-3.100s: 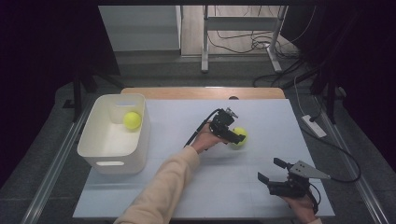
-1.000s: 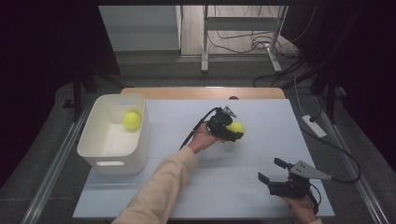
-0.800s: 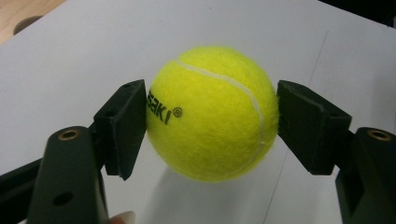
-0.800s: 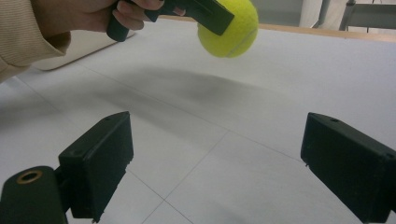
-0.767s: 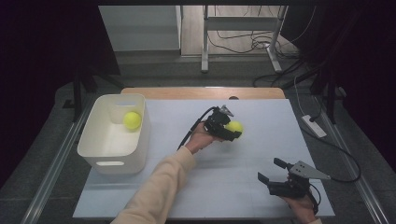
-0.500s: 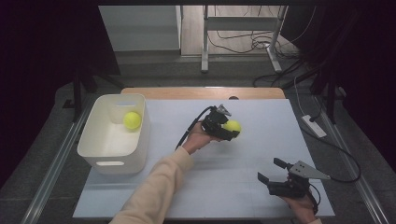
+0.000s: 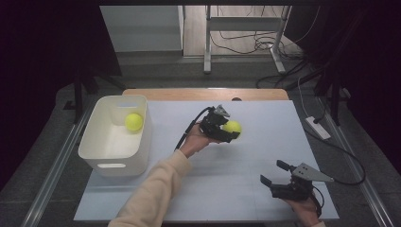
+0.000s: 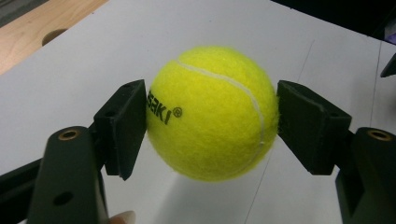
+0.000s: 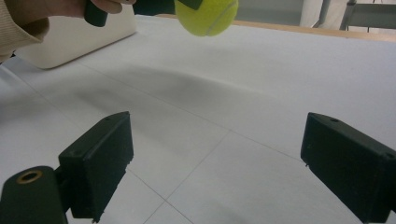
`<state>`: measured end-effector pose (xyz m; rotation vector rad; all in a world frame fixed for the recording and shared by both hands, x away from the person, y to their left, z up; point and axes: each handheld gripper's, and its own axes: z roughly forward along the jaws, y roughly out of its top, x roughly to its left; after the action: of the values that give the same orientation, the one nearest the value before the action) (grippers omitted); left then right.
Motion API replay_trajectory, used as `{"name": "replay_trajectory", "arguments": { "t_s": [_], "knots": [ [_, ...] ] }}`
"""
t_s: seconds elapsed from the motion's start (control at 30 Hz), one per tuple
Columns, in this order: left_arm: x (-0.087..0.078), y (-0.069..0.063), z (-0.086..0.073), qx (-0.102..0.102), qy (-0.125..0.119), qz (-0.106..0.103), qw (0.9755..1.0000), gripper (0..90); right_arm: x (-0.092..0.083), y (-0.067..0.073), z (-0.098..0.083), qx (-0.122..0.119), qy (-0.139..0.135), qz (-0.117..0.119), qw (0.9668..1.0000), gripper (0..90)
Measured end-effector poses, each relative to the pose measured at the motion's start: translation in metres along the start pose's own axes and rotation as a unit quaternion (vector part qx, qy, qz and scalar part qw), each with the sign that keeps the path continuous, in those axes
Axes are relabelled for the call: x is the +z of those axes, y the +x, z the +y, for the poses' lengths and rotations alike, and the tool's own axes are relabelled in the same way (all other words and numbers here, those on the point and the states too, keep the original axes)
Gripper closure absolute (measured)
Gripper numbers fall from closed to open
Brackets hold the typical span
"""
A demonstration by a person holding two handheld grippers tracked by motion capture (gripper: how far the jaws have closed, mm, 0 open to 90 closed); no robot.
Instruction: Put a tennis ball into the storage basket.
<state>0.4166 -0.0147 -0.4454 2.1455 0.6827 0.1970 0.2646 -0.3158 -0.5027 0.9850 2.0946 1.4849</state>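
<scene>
A yellow tennis ball is held above the white table sheet, with my left gripper shut on it, one pad pressing on each side. It hangs near the middle of the table. A second yellow tennis ball lies inside the white bin at the left. My right gripper rests low near the front right of the table, jaws wide apart with nothing between them.
The white sheet covers a wooden table whose bare edge shows at the back. A power strip and cables lie past the right edge. Desk legs and cables stand on the floor behind.
My left gripper has carried the ball a little to the left and upward, off the sheet. The right gripper has stayed where it was.
</scene>
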Motion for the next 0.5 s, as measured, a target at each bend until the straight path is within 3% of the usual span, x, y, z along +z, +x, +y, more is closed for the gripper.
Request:
{"name": "replay_trajectory", "arguments": {
  "t_s": [0.5],
  "knots": [
    [-0.025,0.002,-0.007,-0.003,-0.019,0.012,0.9997,28.4,0.001,0.000,0.000,-0.003,0.001,-0.001,1.0000,9.2]
  ]
}}
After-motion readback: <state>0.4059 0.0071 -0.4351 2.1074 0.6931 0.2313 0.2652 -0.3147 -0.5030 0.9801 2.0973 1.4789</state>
